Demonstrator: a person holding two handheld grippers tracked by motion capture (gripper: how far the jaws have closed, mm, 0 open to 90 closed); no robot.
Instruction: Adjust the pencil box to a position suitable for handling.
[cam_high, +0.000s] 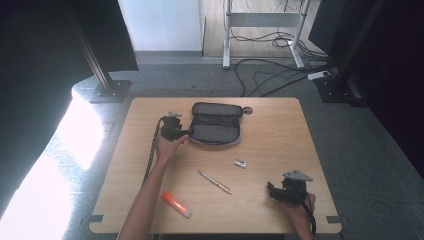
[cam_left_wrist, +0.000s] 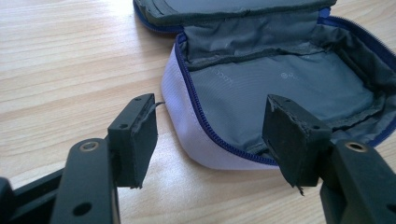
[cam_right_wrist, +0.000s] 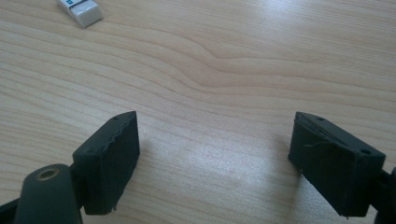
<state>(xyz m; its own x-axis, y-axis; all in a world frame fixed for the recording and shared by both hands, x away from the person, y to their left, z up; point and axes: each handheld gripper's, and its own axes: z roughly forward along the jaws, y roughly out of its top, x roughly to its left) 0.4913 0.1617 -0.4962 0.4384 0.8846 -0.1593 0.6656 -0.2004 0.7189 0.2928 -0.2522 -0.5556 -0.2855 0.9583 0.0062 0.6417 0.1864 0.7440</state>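
Two black jaws of the left gripper (cam_left_wrist: 210, 135) stand wide apart and released, straddling the near corner of the open grey fabric pouch with the blue zipper (cam_left_wrist: 280, 88). One jaw sits outside the pouch's pale outer wall over bare wood, the other just over the zipper edge above the grey lining; whether either pad touches the fabric, I cannot tell. Beyond the jaws the pouch's flap is folded back, and the lined pocket lies open and flat. From the high view, that left gripper (cam_high: 186, 132) sits at the pouch's left end, with the pouch (cam_high: 216, 125) stretching away to its right at the far middle of the light wooden table (cam_high: 280, 130).

Over to the right gripper (cam_right_wrist: 215, 154): jaws released too, spread wide, nothing between them but plain wood grain, plenty of room all round. Ahead and to its left lies a small white eraser (cam_right_wrist: 80, 10). From above, the right gripper (cam_high: 272, 190) rests near the table's near right edge, the eraser (cam_high: 241, 163) beyond it, a silver pen (cam_high: 215, 182) to its left, and an orange-and-white marker (cam_high: 176, 204) farther left by the near edge.
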